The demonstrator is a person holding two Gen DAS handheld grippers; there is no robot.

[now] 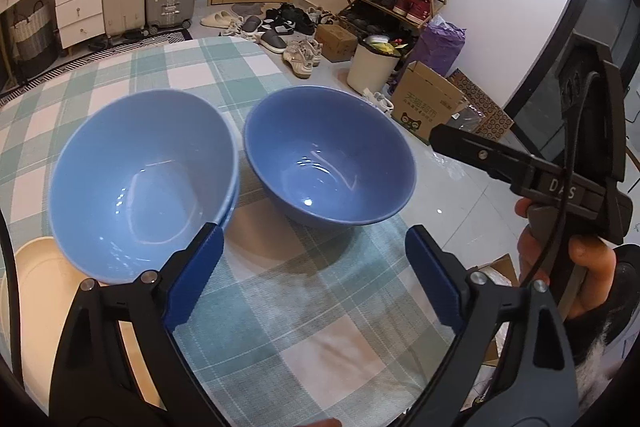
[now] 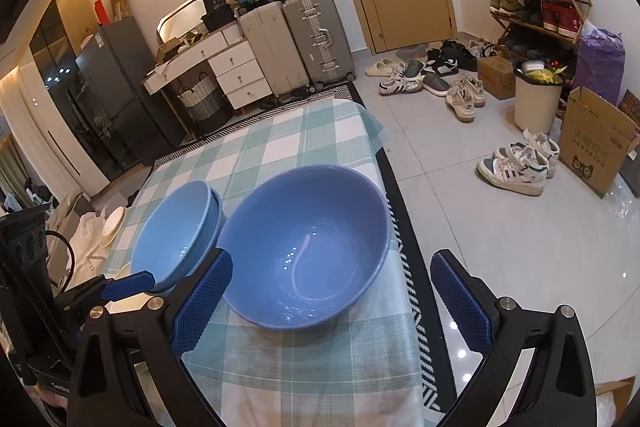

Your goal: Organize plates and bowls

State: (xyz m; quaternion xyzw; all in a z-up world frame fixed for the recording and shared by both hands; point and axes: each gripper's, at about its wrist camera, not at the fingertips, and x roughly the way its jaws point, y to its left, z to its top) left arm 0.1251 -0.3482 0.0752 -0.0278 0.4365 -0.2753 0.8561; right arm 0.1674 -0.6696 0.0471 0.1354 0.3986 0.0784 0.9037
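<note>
On a checked-cloth desk (image 2: 280,131): stacked blue bowls (image 1: 140,183) at left, single blue bowl (image 2: 308,247) just beside, apparently apart. Near the stack, a cream plate (image 1: 36,283). Left tool (image 1: 312,263) and right tool (image 2: 332,303) both spread wide, gripping nothing.

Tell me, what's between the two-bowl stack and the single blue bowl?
Nothing: only bare checked tablecloth shows between the stack and the single bowl, in the left wrist view.
</note>
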